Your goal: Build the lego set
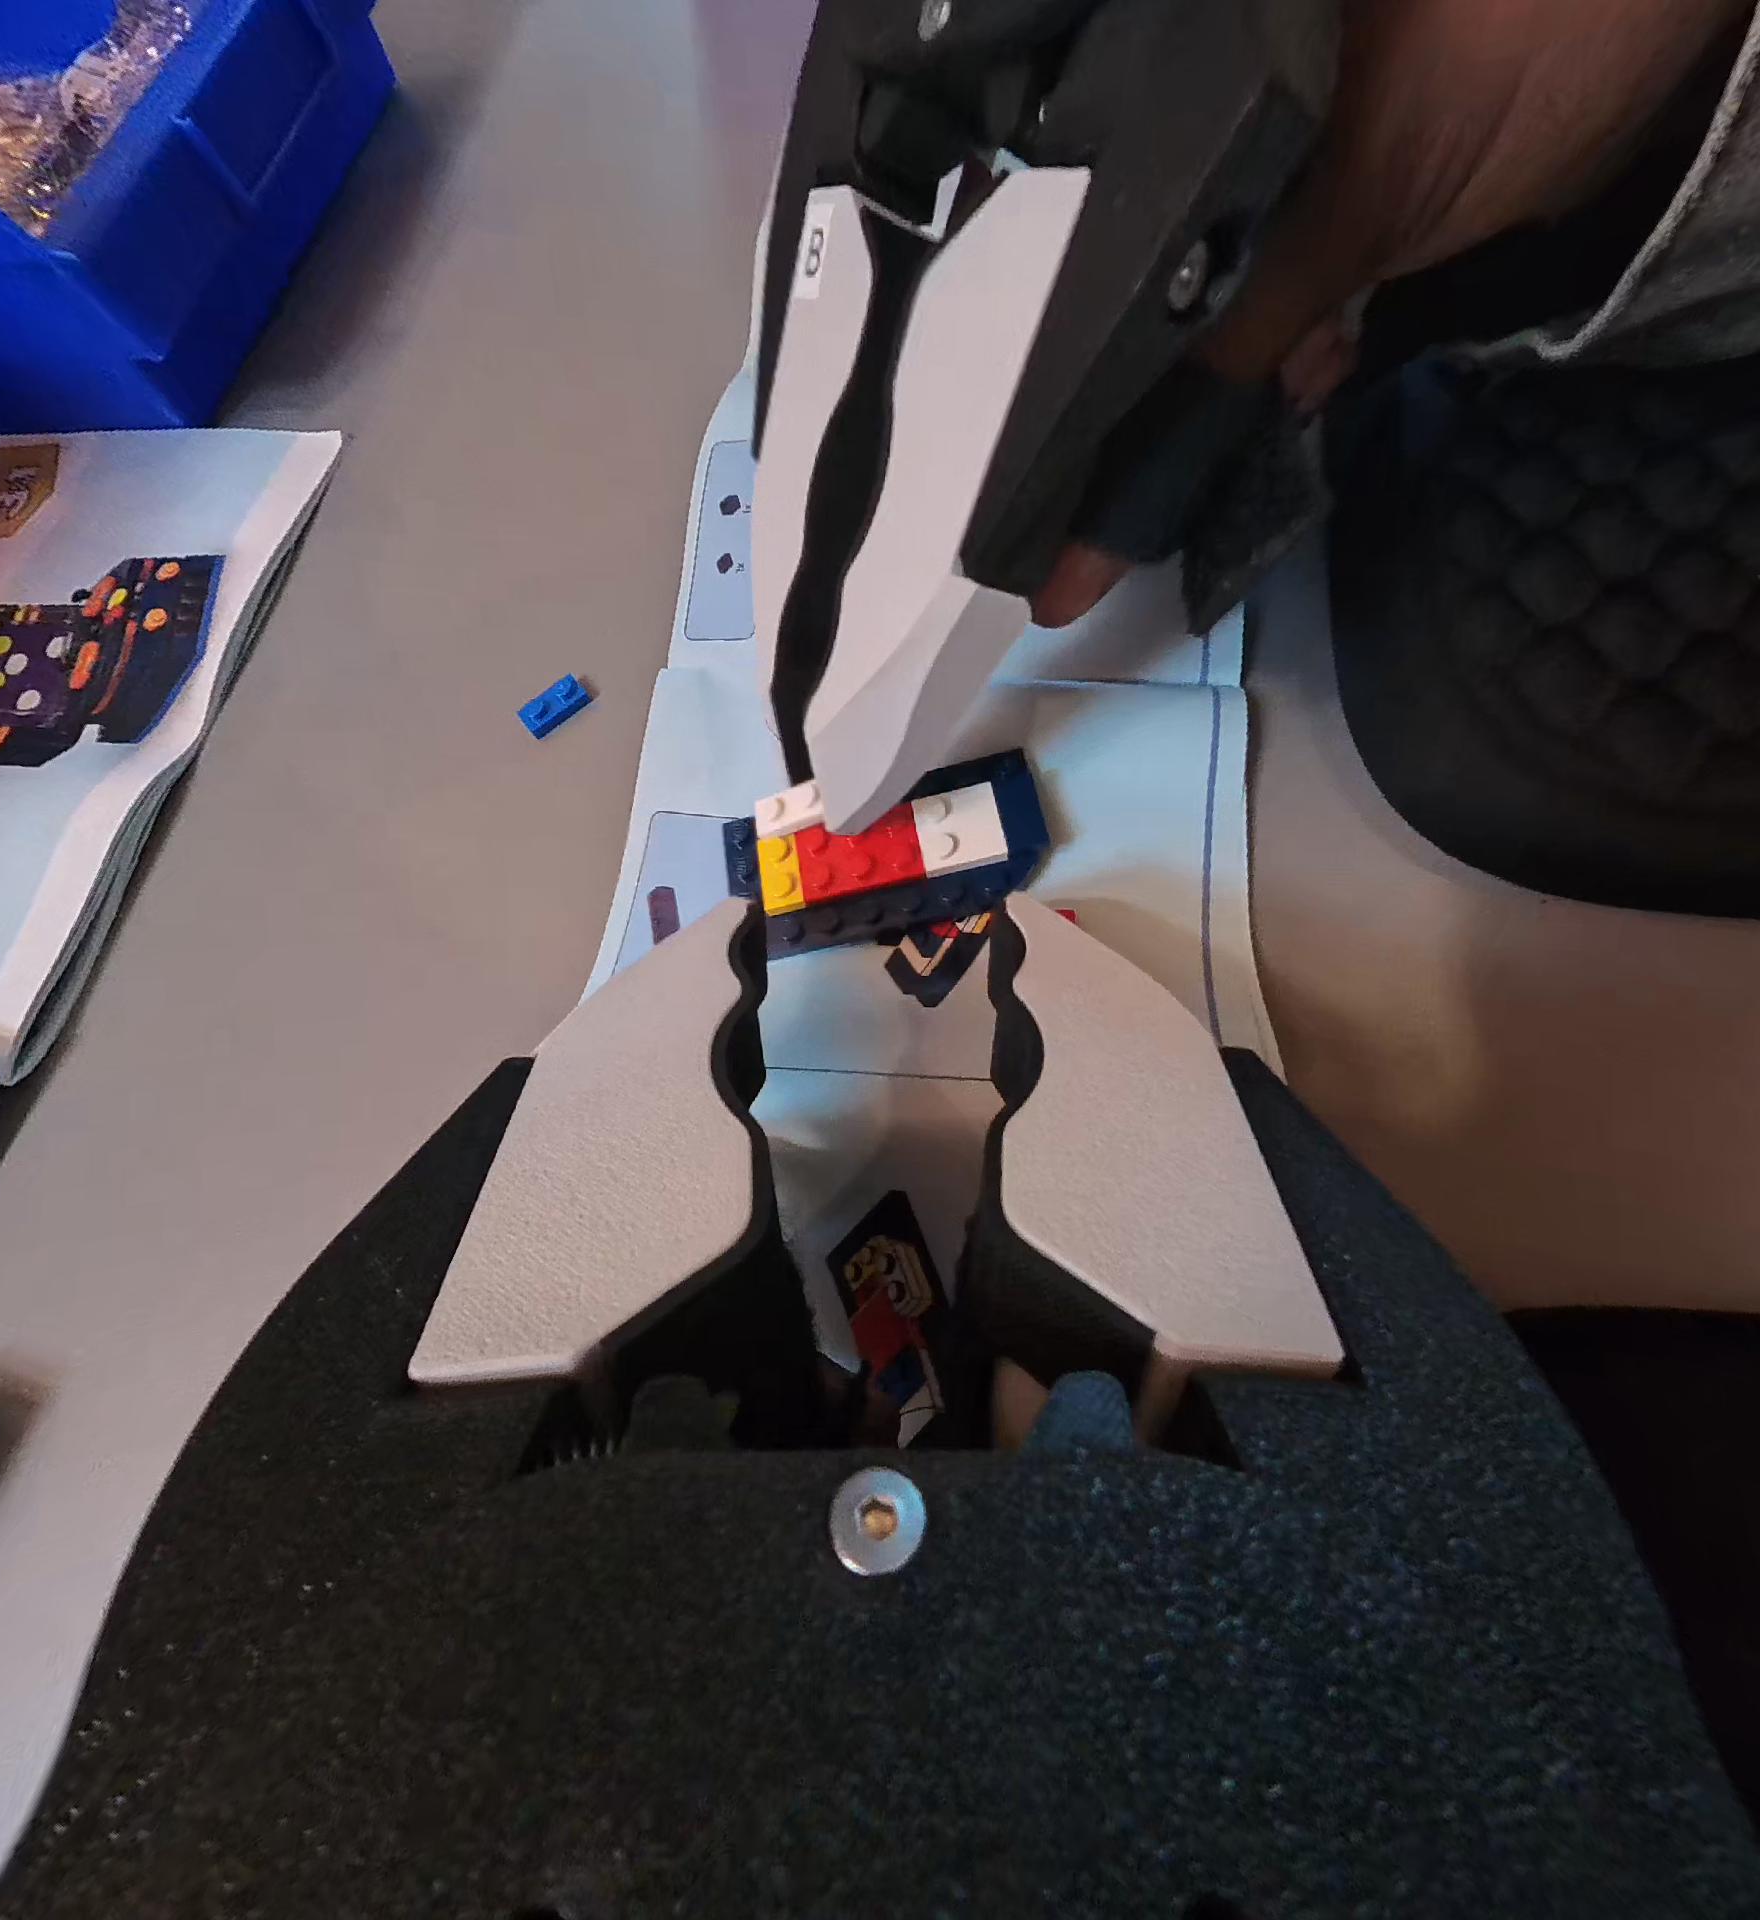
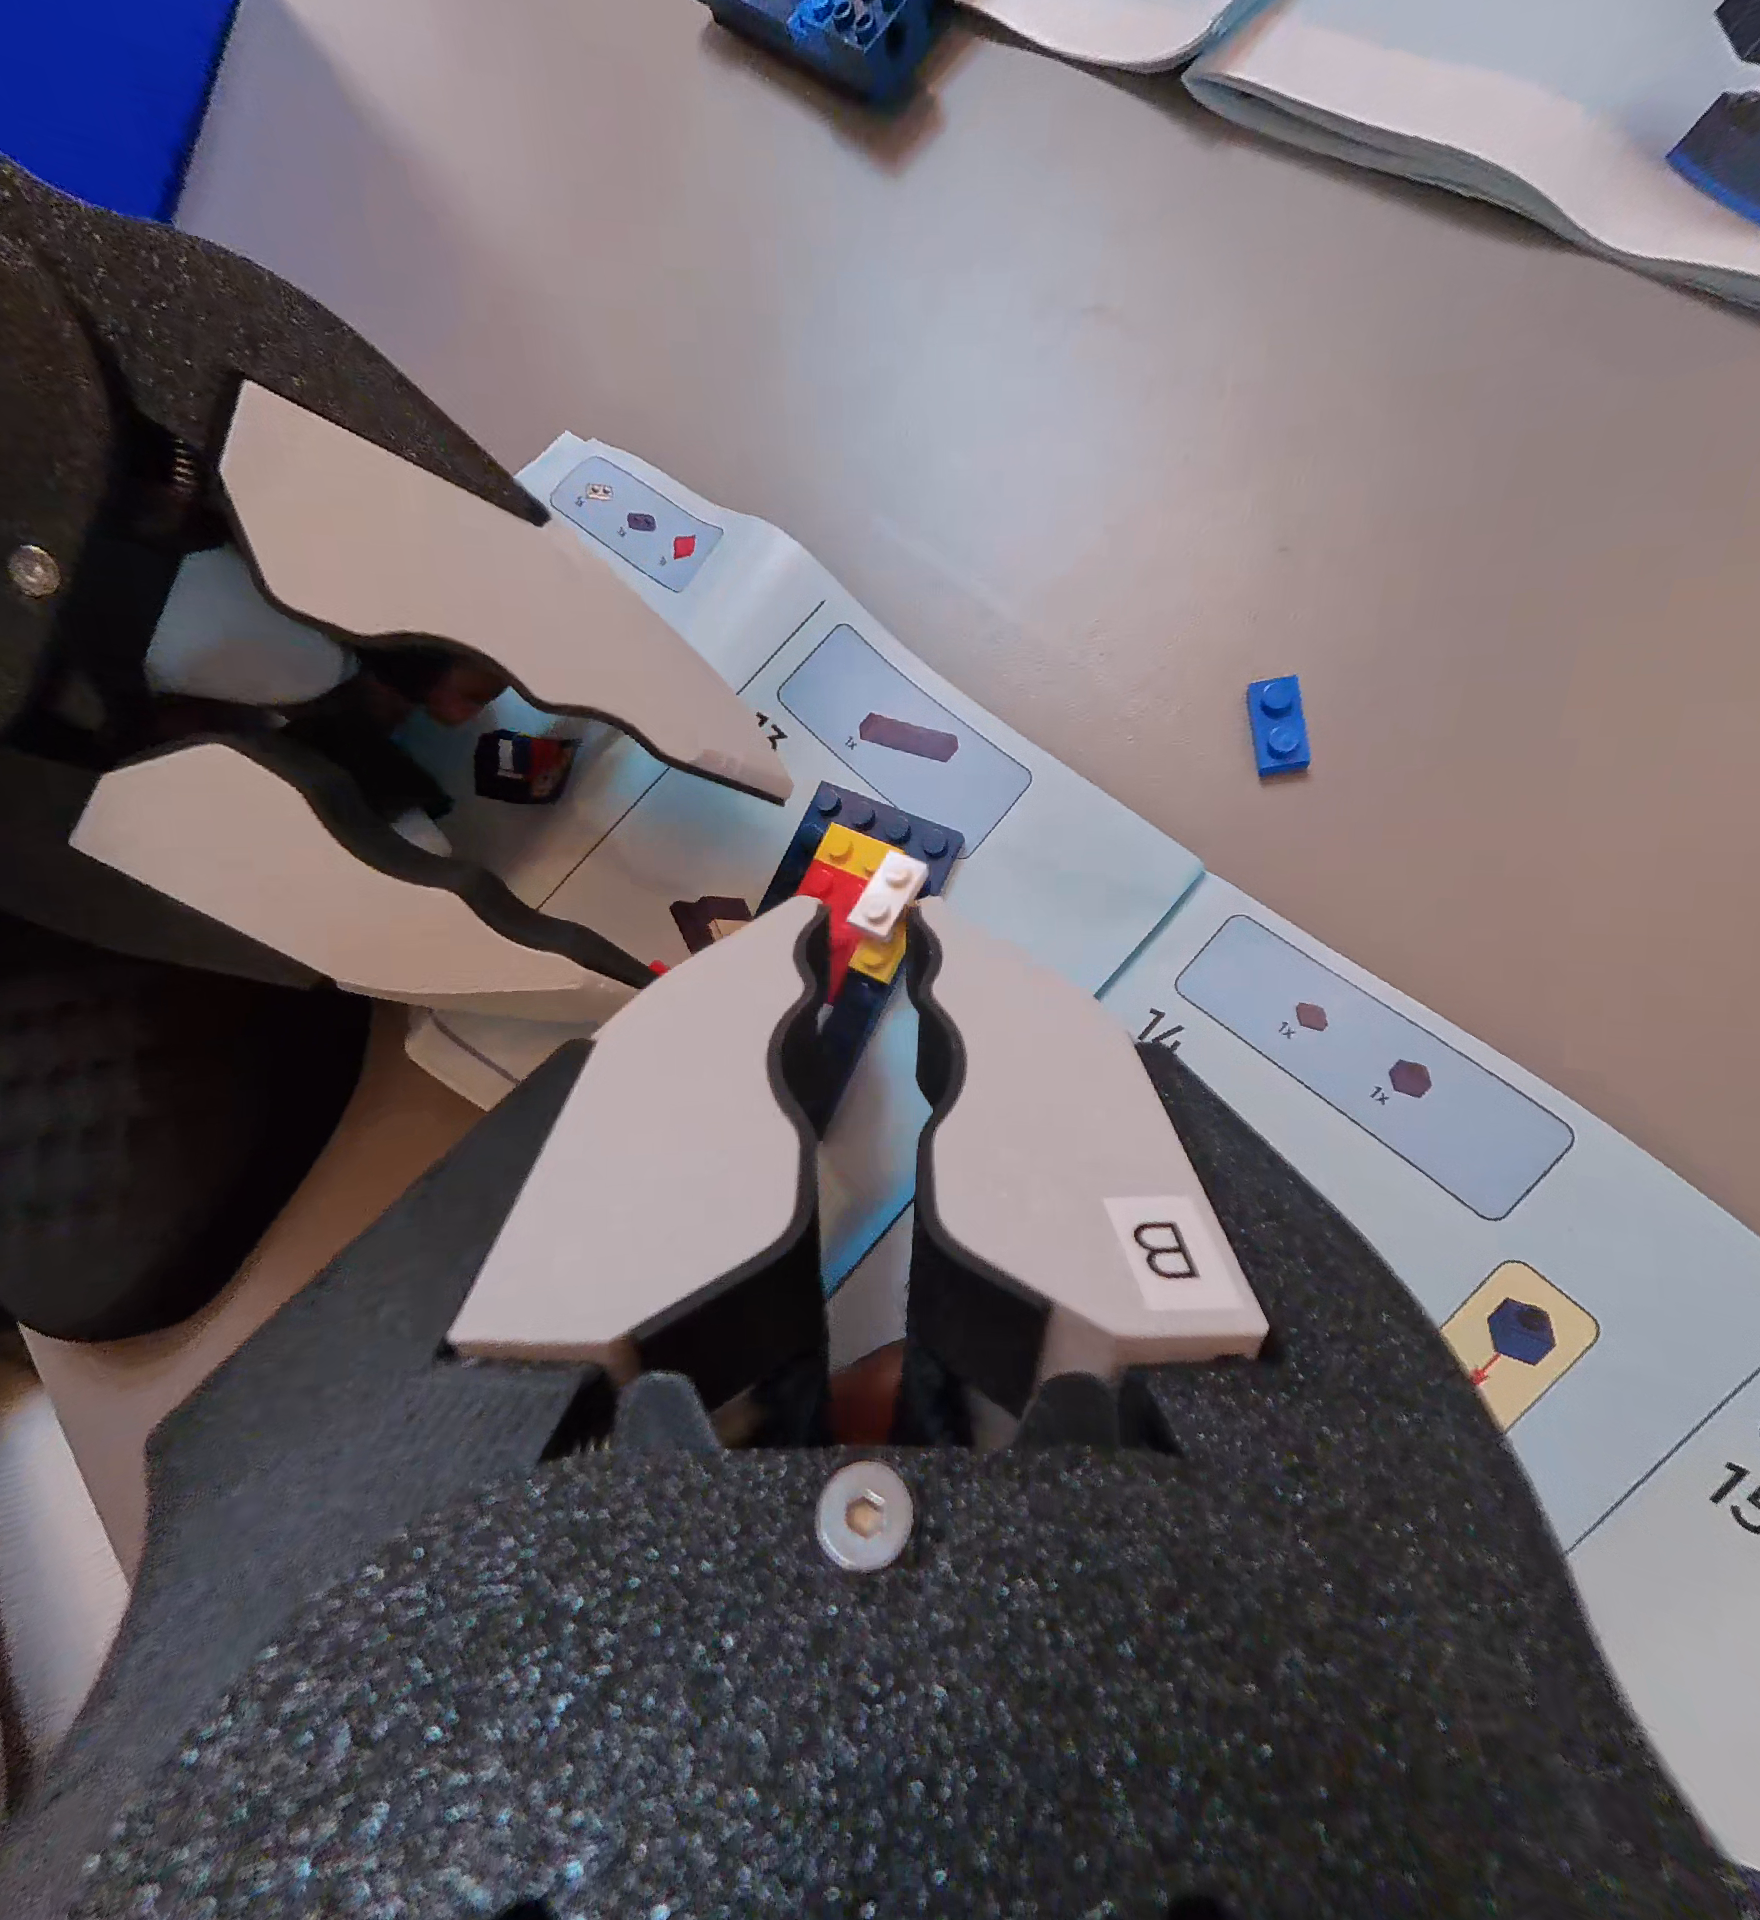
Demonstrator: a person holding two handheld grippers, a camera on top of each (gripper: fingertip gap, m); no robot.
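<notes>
A dark blue plate (image 1: pixel 855 920) lies on an open instruction booklet (image 1: pixel 1115 748). It carries a yellow brick (image 1: pixel 777 873), a red brick (image 1: pixel 860 857) and a white brick (image 1: pixel 964 831). My left gripper (image 1: pixel 876 920) is open, with its tips at the plate's near edge and nothing in its grasp. My right gripper (image 2: pixel 863 920) comes down from above onto the stack. A small white plate (image 2: pixel 888 894) sits tilted on the yellow and red bricks between its tips. The left pad stands off it, so the gripper is open. The white plate also shows in the left wrist view (image 1: pixel 788 805).
A loose small blue plate (image 1: pixel 554 707) lies on the grey table left of the booklet. A blue bin (image 1: pixel 128 208) stands at the far left, a second booklet (image 1: pixel 76 675) below it. A hand (image 1: pixel 1478 156) holds the right gripper. A dark padded object (image 1: pixel 1582 644) lies at the right. The grippers are tip to tip, or close to it.
</notes>
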